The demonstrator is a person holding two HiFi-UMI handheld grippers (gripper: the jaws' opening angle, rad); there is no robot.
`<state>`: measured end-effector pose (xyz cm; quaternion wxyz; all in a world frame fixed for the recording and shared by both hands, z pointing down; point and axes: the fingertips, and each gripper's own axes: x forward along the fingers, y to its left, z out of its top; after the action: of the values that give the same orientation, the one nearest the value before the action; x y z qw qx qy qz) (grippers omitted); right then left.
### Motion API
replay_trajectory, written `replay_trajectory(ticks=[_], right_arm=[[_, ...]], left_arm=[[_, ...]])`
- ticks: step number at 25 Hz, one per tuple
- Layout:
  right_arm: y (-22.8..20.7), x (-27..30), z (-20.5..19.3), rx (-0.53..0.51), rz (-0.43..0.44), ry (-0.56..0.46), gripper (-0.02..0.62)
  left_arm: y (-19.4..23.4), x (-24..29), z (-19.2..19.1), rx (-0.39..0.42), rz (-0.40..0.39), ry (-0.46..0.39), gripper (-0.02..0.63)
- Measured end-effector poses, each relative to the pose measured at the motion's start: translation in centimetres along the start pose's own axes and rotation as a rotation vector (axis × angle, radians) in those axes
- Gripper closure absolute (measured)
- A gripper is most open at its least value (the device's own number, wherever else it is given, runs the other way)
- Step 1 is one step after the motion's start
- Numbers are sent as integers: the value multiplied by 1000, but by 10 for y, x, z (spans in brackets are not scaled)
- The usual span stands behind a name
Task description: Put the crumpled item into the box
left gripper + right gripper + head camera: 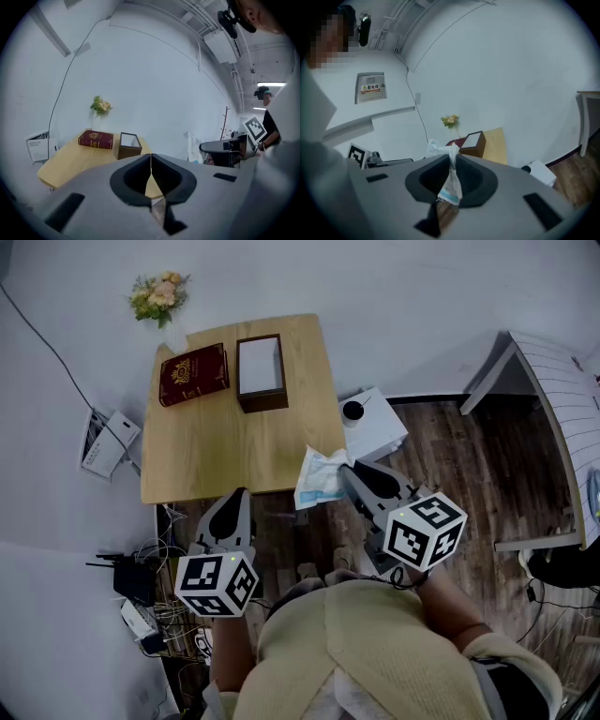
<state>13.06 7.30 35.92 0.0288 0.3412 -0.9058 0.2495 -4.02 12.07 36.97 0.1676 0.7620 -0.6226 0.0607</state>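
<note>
- The left tongs (pixel 240 495) are seen at the lower left of the head view, just off the near edge of the counter (pixel 216 451). Their jaws are pressed together with nothing between them, as is shown in the left gripper view (pixel 151 161).
- A red book (pixel 194 374) is laid at the upper left of the counter, just beside the box.
- The box (pixel 261 371) is placed at the upper middle of the counter, open side up. Its long axis is run from top to bottom of the frame, so a short end is turned toward the person.
- The crumpled item (pixel 319 479), a pale wrapper with a blue edge, is held in the air over the lower right corner of the counter, not yet in the box.
- The right tongs (pixel 345 471) are clamped on the crumpled item; in the right gripper view (pixel 453 161) it is pinched between the jaws, with its ends spilling out above and below.
- The box is judged to lie up and to the left of the held item, well apart from it, so a carry across the counter by the right tongs is called for.
</note>
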Motion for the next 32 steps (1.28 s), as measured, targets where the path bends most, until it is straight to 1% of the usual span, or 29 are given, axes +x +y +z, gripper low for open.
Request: replay_trajectory(ticks=[8,13,18,27,32], right_arm=[[-1,2,-3,-10,15,9,532],[-1,10,0,21,46,10,532],[-5,19,1,4,65,36,532],[-17,27,10,12,109,63,532],[-24,28,4,13,121,82,532]], left_arm=[[-1,-1,-9,-5,17,18,583],[4,2,-11,-21,40,17,583],[5,10,-10,-35,58,8,583],[-1,25,-4,-48,93,-16,583],[-8,28,-7,-50,100,-11,583]])
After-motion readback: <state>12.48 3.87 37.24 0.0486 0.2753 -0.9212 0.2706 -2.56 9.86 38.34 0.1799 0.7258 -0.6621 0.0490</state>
